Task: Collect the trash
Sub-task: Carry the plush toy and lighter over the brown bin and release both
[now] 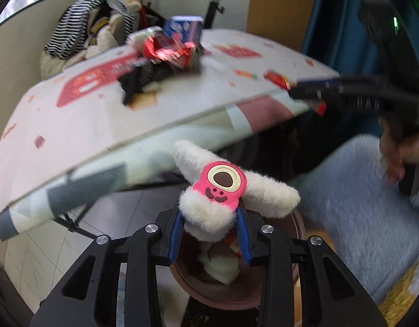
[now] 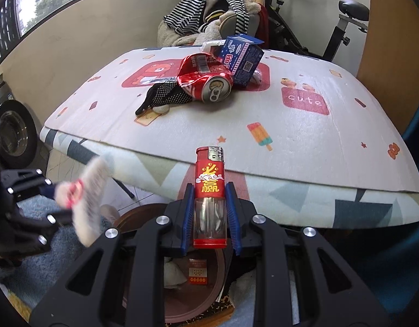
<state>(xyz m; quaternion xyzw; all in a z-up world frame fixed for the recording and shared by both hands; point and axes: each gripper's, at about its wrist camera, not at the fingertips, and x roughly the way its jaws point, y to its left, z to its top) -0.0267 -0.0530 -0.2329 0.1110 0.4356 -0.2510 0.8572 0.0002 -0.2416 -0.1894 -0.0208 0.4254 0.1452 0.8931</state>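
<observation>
Left tongs (image 1: 209, 234) gripped a fluffy hair clip (image 1: 225, 190), right tongs (image 2: 209, 215) a red lighter (image 2: 210, 188), both above the bin (image 2: 182, 308); crushed can (image 2: 206, 81) and blue carton (image 2: 243, 57) remained on the far tabletop (image 2: 304, 136).

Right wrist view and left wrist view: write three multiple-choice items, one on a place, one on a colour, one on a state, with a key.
1. Where does the crushed can lie?
A. on the patterned table
B. in the bin
C. on the floor

2. What colour is the lighter label?
A. green
B. red
C. black

3. How do the left tongs stand?
A. open and empty
B. shut on the fluffy hair clip
C. shut on a carton

Key: 1 A, the can rests on the tabletop beside the blue carton. 2 B, red with gold characters, held in the right tongs. 3 B, both blue pads press the clip's white fur.
</observation>
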